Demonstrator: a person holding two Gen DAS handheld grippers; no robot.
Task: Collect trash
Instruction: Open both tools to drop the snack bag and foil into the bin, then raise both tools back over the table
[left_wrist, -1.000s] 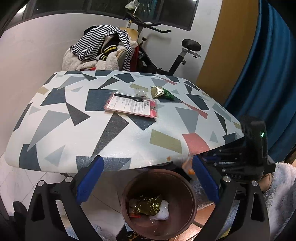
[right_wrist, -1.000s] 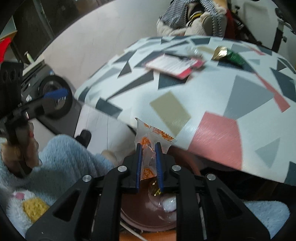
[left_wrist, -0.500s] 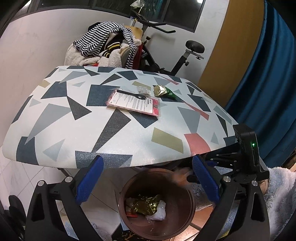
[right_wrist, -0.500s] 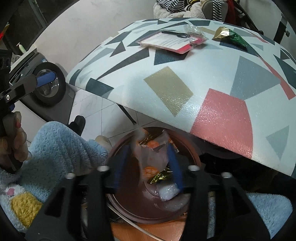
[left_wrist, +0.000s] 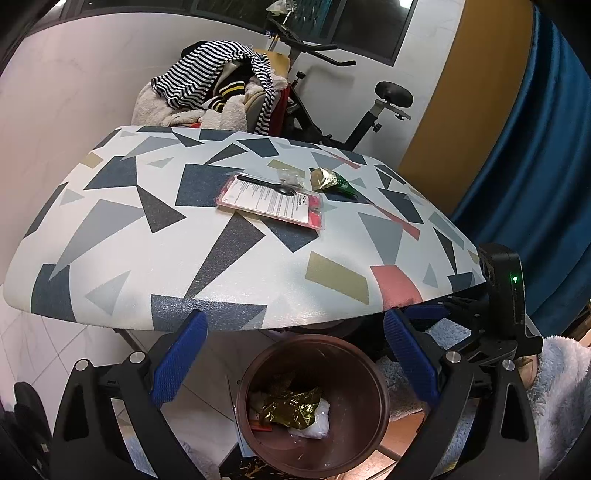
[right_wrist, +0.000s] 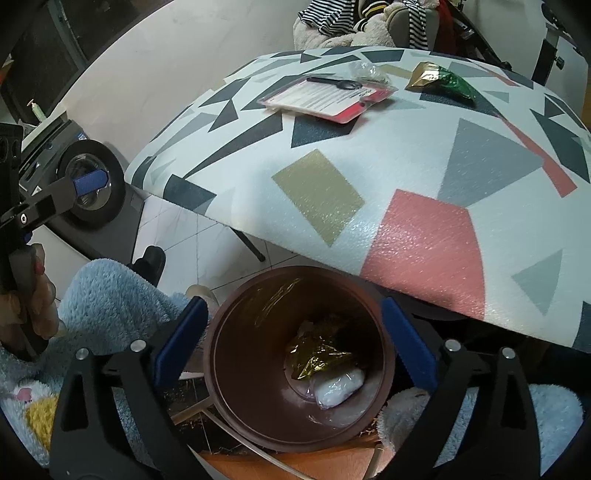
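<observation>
A brown bin stands on the floor under the table's near edge, with gold foil and a white wad inside. My right gripper is open and empty just above the bin's mouth. My left gripper is open and empty above the bin too. On the patterned table lie a pink-edged card pack with a black spoon on it, a clear wrapper, and a gold-green foil wrapper.
A chair piled with striped clothes and an exercise bike stand behind the table. A blue curtain hangs at the right. A washing machine stands left of the table. Blue fleece sleeves flank the bin.
My right gripper held an orange-printed clear wrapper a second ago, then opened and dropped it into the bin. Both grippers have shifted slightly over the bin.
</observation>
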